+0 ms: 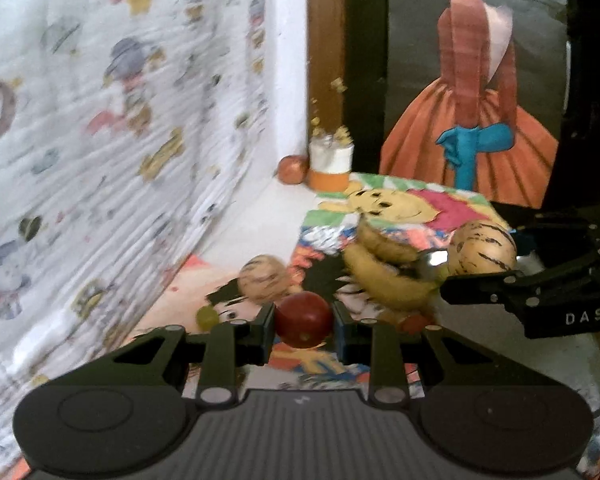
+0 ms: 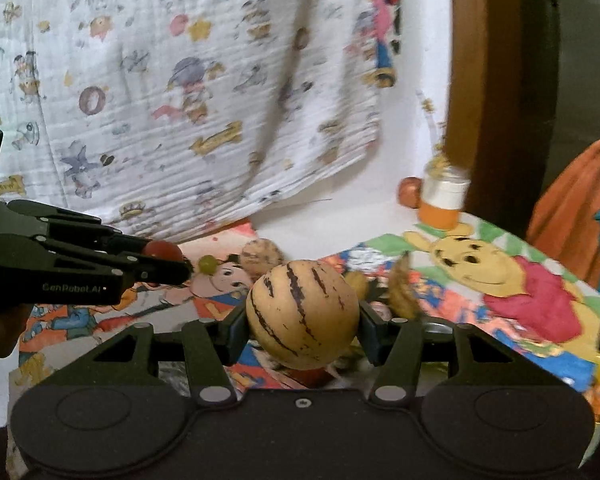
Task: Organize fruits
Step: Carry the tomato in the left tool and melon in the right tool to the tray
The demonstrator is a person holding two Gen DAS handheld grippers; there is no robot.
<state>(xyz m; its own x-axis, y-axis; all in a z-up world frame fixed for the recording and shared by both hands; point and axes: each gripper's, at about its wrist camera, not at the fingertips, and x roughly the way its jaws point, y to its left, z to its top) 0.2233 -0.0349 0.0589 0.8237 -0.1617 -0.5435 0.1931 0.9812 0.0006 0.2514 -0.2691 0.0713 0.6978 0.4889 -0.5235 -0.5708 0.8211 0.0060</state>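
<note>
Left gripper (image 1: 303,322): clamped on a small red tomato (image 1: 303,320), a pad pressed to each side, the fruit lifted clear of the cloth beneath!
Same grip from the right wrist camera: the left gripper (image 2: 168,264) reaches in from the left edge, the tomato (image 2: 164,251) peeking out red at its tip.
Right gripper (image 2: 303,322): closed around a striped pepino melon (image 2: 303,314), pale yellow with dark purple streaks, wedged between the two fingers and held up off the surface.
Same grip from the left wrist camera: the right gripper (image 1: 488,268) comes in from the right edge with the pepino melon (image 1: 482,250) at its tip, just above the fruit pile.
Fruit pile: a banana (image 1: 384,280) and a brownish fruit too blurred to name lie together on the cartoon cloth (image 1: 440,208), beside a shiny metal rim (image 1: 430,264).
Second pepino melon (image 1: 262,278): resting on the cloth, just behind the held tomato.
Green grape (image 1: 206,317): alone on the cloth, left of the tomato and near the second melon.
Far corner: a reddish round fruit (image 1: 292,168) sits touching a white and orange jar (image 1: 332,166) against the wall.
Backdrop: a white cartoon-print sheet (image 1: 100,120) hangs on the left; a picture of an orange dress (image 1: 472,120) stands on the right.
Picture quality: blurred throughout, edges smeared.
</note>
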